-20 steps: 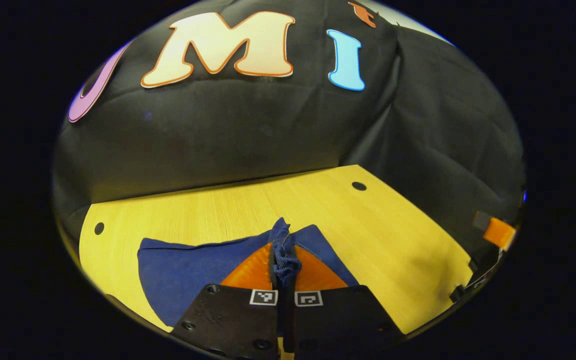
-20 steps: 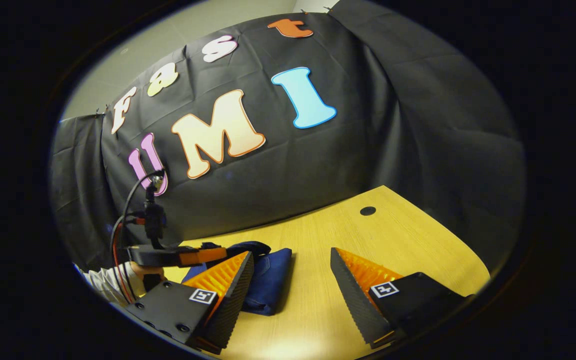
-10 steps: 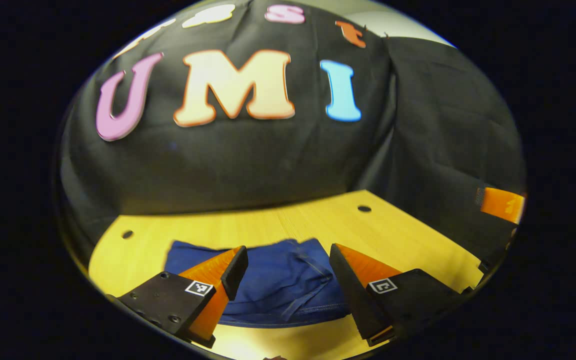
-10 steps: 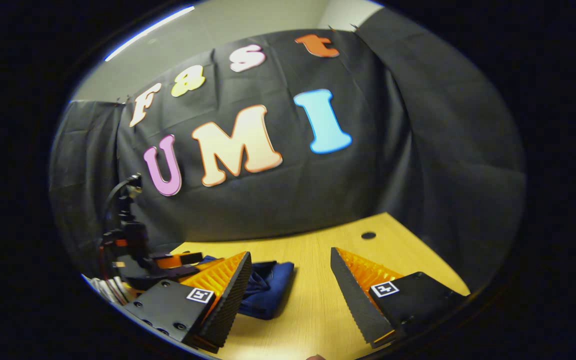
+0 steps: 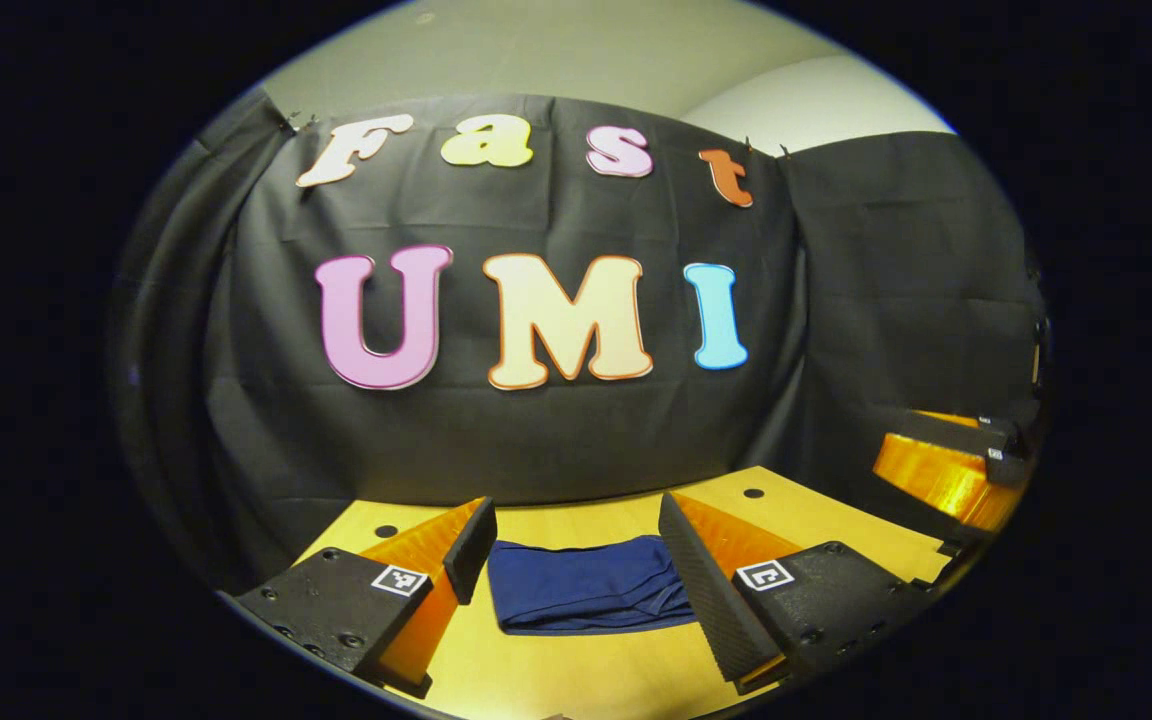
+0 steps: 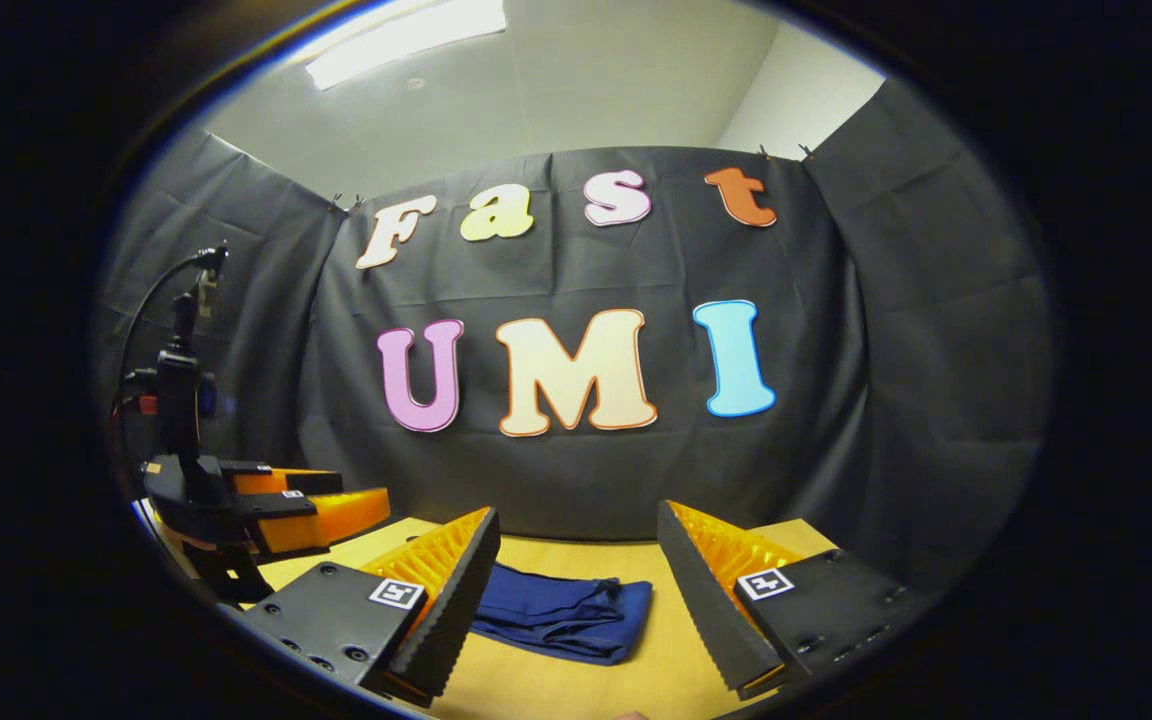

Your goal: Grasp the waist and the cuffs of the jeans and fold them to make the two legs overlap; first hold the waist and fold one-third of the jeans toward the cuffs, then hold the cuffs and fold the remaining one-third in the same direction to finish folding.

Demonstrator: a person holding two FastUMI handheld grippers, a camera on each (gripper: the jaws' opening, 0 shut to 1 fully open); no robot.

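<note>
The dark blue jeans (image 5: 586,596) lie folded into a compact bundle on the yellow wooden table (image 5: 576,675). In the left gripper view my left gripper (image 5: 574,545) hangs open above and in front of the bundle, touching nothing. In the right gripper view the jeans (image 6: 566,615) lie ahead between the fingers of my right gripper (image 6: 576,560), which is open and holds nothing. The left gripper (image 6: 276,505) also appears at the left of the right gripper view, and the right gripper (image 5: 946,465) at the right edge of the left gripper view.
The table has small round holes (image 5: 753,493) near its far corners and ends at the black cloth wall. A cable (image 6: 151,300) rises from the left gripper's mount at the left of the right gripper view.
My left gripper has opened and let go of the jeans. Both grippers have lifted and pulled back, so the folded bundle now lies lower and farther off in both views.
</note>
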